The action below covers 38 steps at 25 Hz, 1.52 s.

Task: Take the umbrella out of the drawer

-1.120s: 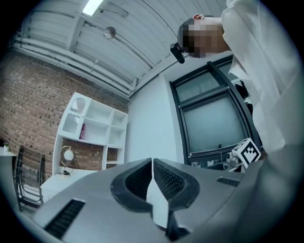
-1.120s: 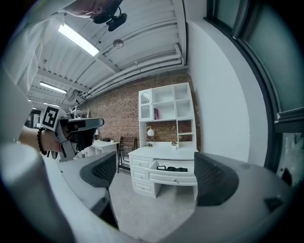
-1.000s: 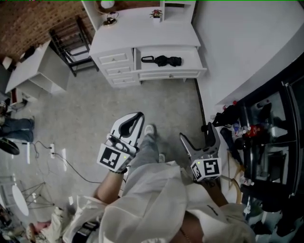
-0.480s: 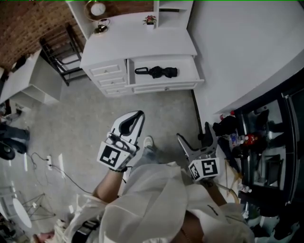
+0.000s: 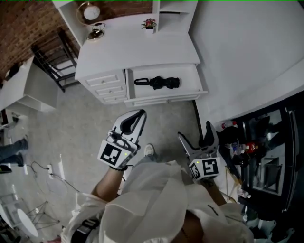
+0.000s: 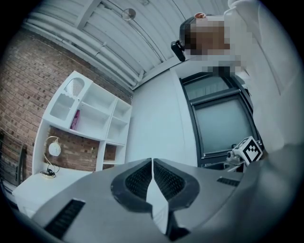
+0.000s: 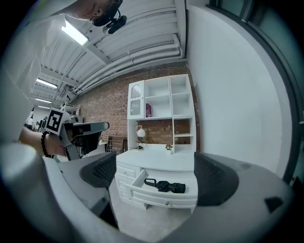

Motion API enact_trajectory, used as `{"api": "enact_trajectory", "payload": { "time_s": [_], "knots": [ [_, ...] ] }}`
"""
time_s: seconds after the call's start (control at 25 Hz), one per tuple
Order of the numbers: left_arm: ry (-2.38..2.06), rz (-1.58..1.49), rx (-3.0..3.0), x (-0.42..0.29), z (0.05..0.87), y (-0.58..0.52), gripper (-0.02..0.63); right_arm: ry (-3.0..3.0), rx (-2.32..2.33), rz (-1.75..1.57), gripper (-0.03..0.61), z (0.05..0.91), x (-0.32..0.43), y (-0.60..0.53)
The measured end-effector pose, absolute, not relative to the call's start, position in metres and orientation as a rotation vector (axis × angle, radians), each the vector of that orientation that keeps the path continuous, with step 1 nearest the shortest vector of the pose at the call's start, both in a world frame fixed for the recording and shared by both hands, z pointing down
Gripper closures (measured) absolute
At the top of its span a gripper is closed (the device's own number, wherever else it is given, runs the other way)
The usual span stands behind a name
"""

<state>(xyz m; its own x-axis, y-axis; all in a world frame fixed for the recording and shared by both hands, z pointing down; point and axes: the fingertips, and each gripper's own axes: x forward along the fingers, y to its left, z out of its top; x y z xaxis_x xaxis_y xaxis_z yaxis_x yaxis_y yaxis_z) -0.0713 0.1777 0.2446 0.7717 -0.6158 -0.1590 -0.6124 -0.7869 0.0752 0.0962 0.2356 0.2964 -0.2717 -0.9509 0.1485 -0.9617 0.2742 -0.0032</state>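
Black folded umbrella (image 5: 159, 83) lies flat in the open drawer (image 5: 189, 76), upper centre of the head view. Its long axis runs along the drawer, with crumpled fabric bunched at frame right and a thin loop handle pointing frame left. The drawer is a shallow white box with a smooth painted finish, pulled out from under the white desk top (image 5: 142, 47). A stack of three small drawers (image 5: 107, 85) sits just left of it, all shut.

Left gripper (image 5: 140, 114) is at lower centre-left, well apart from the drawer. In the left gripper view its jaws are pressed together (image 6: 152, 163), ribbed black pads touching, nothing between them. Its marker cube (image 5: 112, 154) sits at the wrist end.

Right gripper (image 5: 195, 132) is at lower centre-right, also well short of the desk. Its jaws are spread wide and hold nothing. The right gripper view (image 7: 156, 173) frames the umbrella (image 7: 166, 186) far off between the two dark textured pads.

On the desk top at the upper edge are a round-faced lamp or clock (image 5: 90, 12) (cannot tell which) and a small potted plant (image 5: 149, 23). A white open-shelf hutch (image 7: 161, 104) stands against the brick wall (image 5: 23, 23). The floor (image 5: 85, 123) is grey, speckled and matte. Dark shelving (image 5: 266, 147) full of clutter fills the right edge.
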Motion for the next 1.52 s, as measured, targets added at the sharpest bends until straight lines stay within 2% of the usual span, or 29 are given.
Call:
{"api": "enact_trajectory", "payload": {
  "time_s": [0.56,0.92,1.2,1.52],
  "knots": [
    [-0.974,-0.275,2.915,-0.097,0.258,0.084,0.581,-2.373,1.800,0.165,0.078,0.307,0.070,0.141],
    [-1.030,-0.297,2.880,-0.097,0.267,0.047,0.581,-2.383,1.731,0.158,0.078,0.314,0.079,0.097],
    [-1.068,-0.278,2.886,-0.071,0.268,-0.008,0.581,-2.434,1.682,0.162,0.078,0.321,0.101,0.037],
    [-1.057,-0.206,2.879,-0.003,0.278,-0.101,0.581,-2.464,1.609,0.184,0.078,0.329,0.151,-0.059]
  ]
}}
